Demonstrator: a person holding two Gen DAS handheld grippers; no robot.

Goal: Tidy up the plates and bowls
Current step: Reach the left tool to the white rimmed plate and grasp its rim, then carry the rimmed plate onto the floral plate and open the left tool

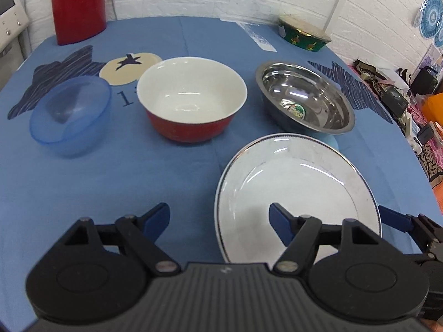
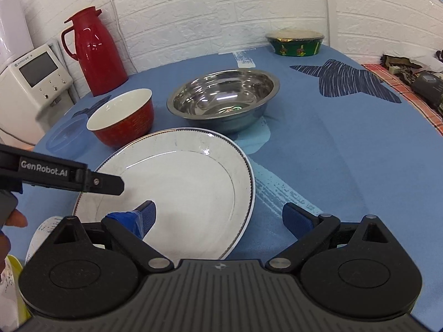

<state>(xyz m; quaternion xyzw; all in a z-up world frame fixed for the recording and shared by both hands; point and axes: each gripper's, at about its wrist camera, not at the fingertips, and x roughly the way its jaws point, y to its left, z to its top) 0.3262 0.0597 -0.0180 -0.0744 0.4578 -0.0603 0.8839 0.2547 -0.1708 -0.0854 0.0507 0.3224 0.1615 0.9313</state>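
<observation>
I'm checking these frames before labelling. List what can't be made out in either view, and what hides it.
- White plate: near rim hidden by the left gripper body in the left wrist view; the right gripper body covers it in the right wrist view.
- Blue plastic bowl: mostly behind the red bowl in the right wrist view.
- Sticker in the steel bowl: too small to read.
- Red jug: top cut off by the left wrist view's edge.

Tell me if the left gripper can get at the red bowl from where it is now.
Probably yes. The left gripper is open, and only bare blue tablecloth lies between it and the red bowl. The white plate sits to the right of that path and the blue plastic bowl to the left.
</observation>
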